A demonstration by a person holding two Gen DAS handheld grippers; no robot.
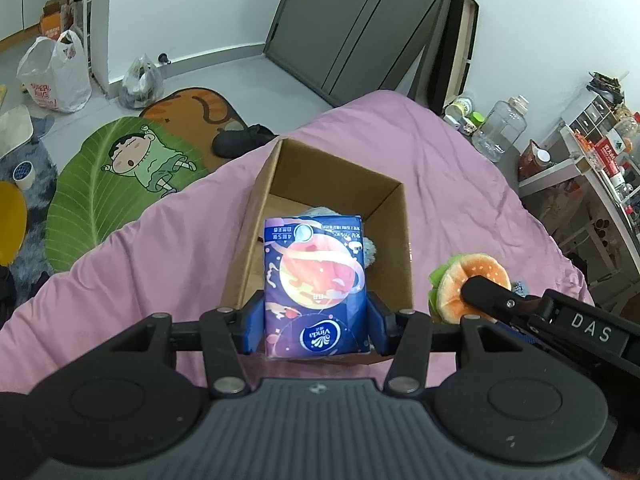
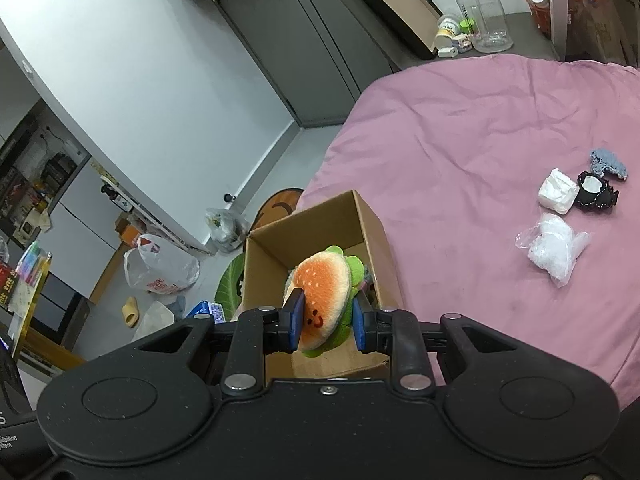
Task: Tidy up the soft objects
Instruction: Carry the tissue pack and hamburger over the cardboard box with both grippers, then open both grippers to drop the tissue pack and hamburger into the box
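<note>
Each wrist camera looks steeply down along its jaws, close above the bed (image 1: 420, 152). Both views share the open cardboard box (image 1: 280, 168) (image 2: 264, 252).

From my left wrist view, the tissue pack (image 1: 314, 280) hides most of a pale blue soft item (image 1: 366, 250) inside the cardboard box (image 1: 394, 248); I cannot identify it. The right gripper (image 1: 476, 292) covers part of the burger plush (image 1: 460, 276).

It was a home bedroom: a bed (image 1: 400, 152) under a pink sheet, cartoon floor mats (image 1: 120, 184) just beside it, grey wardrobe doors (image 1: 340, 20) beyond, cluttered shelves (image 1: 592, 160) alongside.
</note>
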